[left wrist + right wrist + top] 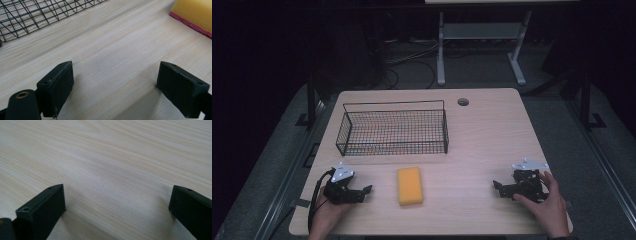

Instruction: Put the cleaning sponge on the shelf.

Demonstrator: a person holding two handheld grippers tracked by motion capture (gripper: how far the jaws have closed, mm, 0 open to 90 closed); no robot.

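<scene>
Just in front of the wire basket (394, 129) lies the yellow sponge (410, 185); the left gripper (364, 192) and right gripper (498, 187), jaws spread and empty, are rested beside it. Probably the sponge should be pinched across its short width.

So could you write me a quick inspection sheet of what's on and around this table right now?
Surface: light wooden table with a round grommet hole near its far edge.
Job's things: empty black wire basket on the far left; yellow rectangular sponge, with a red underside, lying flat in front of it, apart from it.
Clutter: nothing seen.
Grippers: left gripper and right gripper, one in each hand, low over the near edge, jaws apart, holding nothing.
Cables: a black cable loops from the left gripper; more lie on the floor beyond the table.
Surroundings: dark room, a white metal frame on the floor behind.
</scene>
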